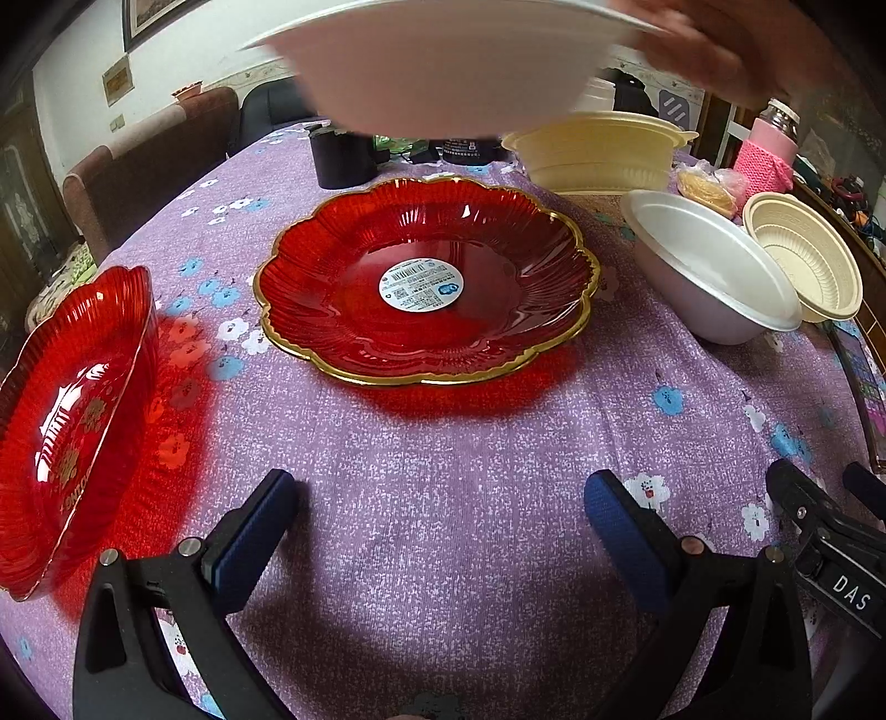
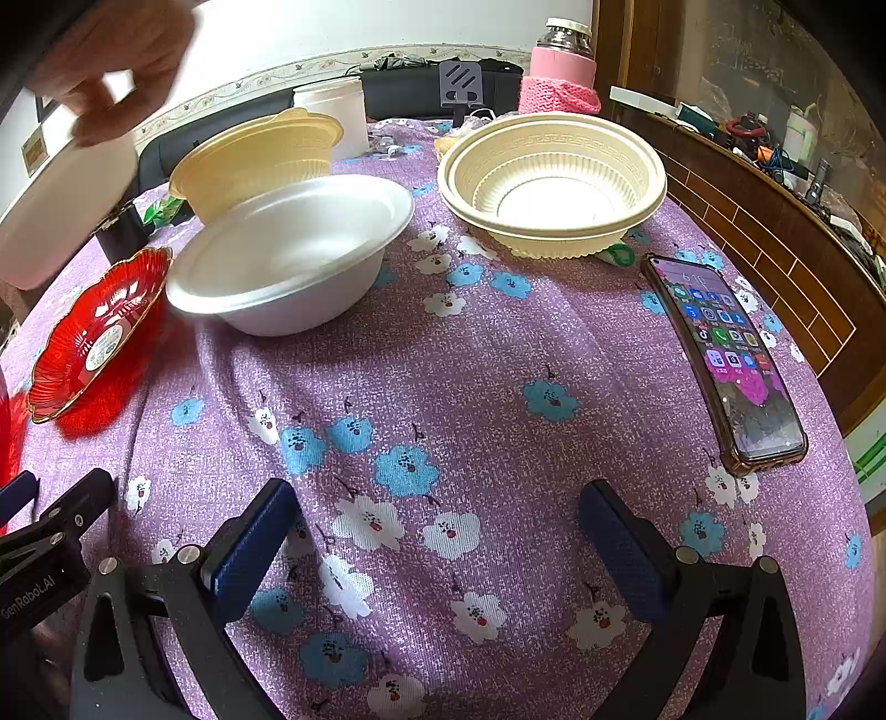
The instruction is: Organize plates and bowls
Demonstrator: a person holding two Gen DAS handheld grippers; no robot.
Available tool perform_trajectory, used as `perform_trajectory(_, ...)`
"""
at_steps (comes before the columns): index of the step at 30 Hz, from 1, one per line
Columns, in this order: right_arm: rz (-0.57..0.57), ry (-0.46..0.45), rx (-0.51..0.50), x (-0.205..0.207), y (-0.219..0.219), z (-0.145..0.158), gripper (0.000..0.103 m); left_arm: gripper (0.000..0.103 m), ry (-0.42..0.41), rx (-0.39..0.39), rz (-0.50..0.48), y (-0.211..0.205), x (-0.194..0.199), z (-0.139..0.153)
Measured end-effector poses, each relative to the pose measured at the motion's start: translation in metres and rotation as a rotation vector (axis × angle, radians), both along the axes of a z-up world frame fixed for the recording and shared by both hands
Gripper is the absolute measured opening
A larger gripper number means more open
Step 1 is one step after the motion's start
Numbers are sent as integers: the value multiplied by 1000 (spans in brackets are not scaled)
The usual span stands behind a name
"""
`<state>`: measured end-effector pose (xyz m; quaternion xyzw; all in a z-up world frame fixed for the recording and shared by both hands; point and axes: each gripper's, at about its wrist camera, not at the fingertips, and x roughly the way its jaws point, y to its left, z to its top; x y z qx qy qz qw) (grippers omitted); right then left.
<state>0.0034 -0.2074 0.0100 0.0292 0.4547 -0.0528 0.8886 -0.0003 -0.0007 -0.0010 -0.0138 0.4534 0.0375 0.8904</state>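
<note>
A red gold-rimmed plate (image 1: 426,277) lies ahead of my open, empty left gripper (image 1: 440,509); it also shows in the right wrist view (image 2: 94,338). A red bowl (image 1: 72,421) stands tilted at the left. A bare hand (image 1: 692,44) holds a white foam bowl (image 1: 443,66) in the air above the plate. A second white foam bowl (image 2: 293,249) sits on the cloth, with cream plastic bowls behind it (image 2: 260,160) and to its right (image 2: 554,183). My right gripper (image 2: 440,509) is open and empty, low over the cloth.
A phone (image 2: 725,354) lies at the table's right edge. A pink-sleeved flask (image 2: 559,72), a white jar (image 2: 338,111) and a black cup (image 1: 340,155) stand at the back. A wooden counter (image 2: 775,232) runs along the right.
</note>
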Motion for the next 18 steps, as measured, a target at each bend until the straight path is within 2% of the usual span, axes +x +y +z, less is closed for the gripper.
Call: perform_trajectory(18, 0, 0, 0, 0, 0, 0, 102, 103, -1, -2, 0, -1, 4, -2)
